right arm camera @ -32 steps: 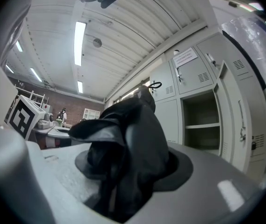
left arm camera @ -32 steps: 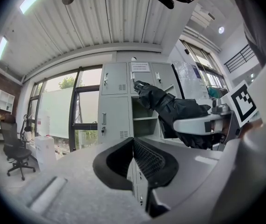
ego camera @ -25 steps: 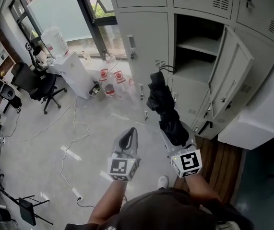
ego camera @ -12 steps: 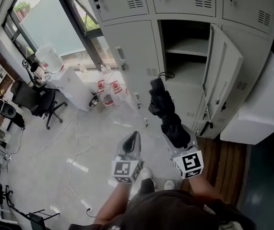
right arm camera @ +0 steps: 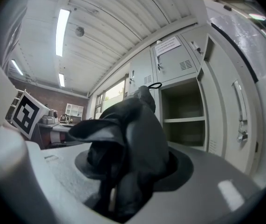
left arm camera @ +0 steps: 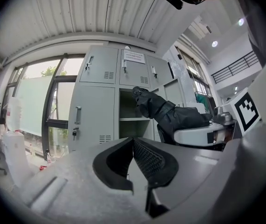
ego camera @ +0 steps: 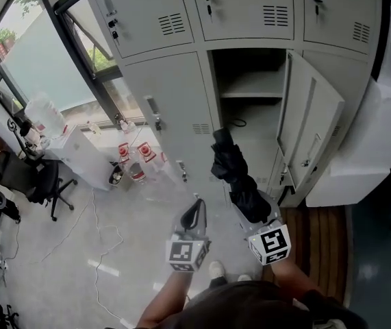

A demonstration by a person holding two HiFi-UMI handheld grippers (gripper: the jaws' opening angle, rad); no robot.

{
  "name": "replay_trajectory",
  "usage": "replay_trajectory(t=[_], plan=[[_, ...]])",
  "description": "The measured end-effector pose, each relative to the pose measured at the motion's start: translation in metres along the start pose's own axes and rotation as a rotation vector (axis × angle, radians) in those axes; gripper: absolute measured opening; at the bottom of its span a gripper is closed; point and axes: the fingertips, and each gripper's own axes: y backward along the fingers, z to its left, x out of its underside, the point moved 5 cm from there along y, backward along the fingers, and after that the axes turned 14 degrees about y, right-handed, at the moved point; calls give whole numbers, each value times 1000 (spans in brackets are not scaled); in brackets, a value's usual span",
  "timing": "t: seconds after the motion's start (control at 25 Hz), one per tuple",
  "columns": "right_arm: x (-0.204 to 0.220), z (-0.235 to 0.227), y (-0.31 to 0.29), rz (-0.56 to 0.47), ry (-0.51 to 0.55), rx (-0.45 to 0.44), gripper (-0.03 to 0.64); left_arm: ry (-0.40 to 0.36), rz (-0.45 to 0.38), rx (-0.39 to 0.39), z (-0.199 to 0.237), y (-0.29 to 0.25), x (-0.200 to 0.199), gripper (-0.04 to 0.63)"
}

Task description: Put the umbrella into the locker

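Right gripper (ego camera: 254, 210): clamped on folded black umbrella (ego camera: 233, 164), held before open locker (ego camera: 248, 70). Left gripper (ego camera: 195, 211): jaws pressed together, empty, short of locker.

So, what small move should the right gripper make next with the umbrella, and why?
Probably carry it straight forward into the open locker compartment. The right gripper is shut on the umbrella, whose tip points at that opening but is not yet inside; the door stands wide open.
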Motion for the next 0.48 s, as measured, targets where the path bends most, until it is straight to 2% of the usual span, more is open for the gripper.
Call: replay_trajectory(t=[0.48], plan=[[9, -2, -57, 78, 31, 121, 242, -13, 0, 143, 65, -57, -10, 6]])
